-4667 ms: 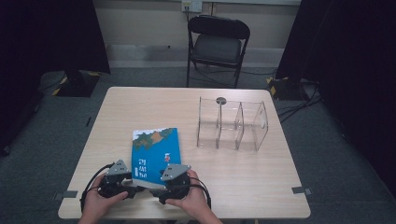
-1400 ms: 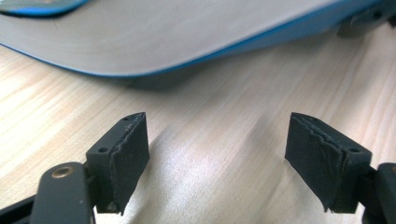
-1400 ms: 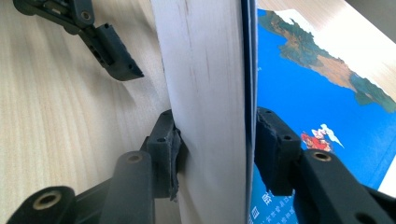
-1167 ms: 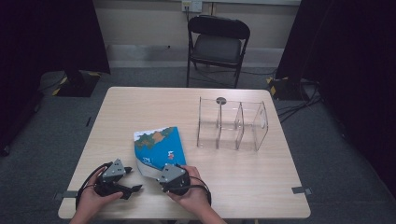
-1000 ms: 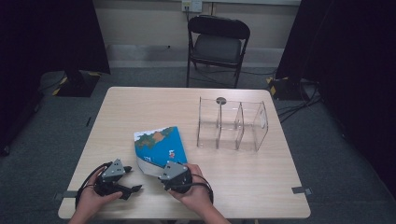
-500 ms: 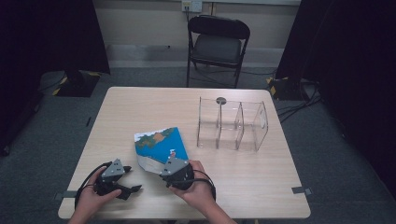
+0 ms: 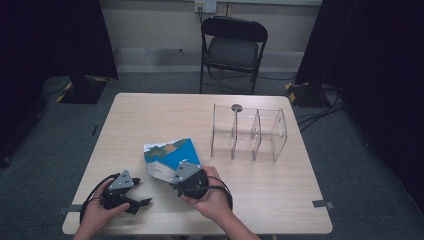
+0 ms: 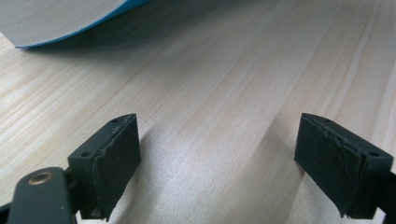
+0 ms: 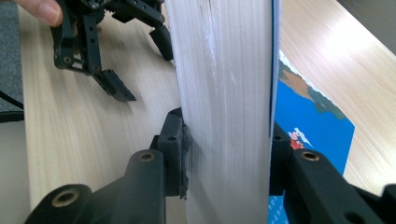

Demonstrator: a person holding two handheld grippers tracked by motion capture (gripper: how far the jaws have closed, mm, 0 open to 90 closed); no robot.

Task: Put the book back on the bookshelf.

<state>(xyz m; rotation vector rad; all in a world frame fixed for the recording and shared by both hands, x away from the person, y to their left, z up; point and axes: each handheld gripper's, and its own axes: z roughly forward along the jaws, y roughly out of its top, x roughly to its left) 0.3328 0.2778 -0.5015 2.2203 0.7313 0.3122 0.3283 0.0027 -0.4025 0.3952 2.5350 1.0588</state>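
Note:
A thick blue-covered book [image 7: 170, 151] [image 9: 224, 70] is tilted on the wooden table [image 7: 150, 120], its near edge raised. My right gripper [image 7: 172, 175] [image 9: 229, 158] is shut on that near edge: one pad presses the white page block, the other the blue cover. Its jaws have just been closing with the book between them. My left gripper [image 7: 141, 192] [image 8: 219, 163] rests on the table to the left of the book, open, with bare wood between its pads. It also appears in the right gripper view [image 9: 142, 67], beyond the book. A corner of the book [image 8: 60, 21] lies ahead of it.
A clear acrylic divider rack [image 7: 247, 132] with three compartments stands on the right half of the table, a small dark disc [image 7: 236, 107] at its back edge. A black folding chair [image 7: 232, 47] stands beyond the table's far edge. Cables trail from both grippers.
My right gripper has risen a little with the book's near edge, so the book tilts more steeply and sits slightly farther right. The left gripper has stayed put.

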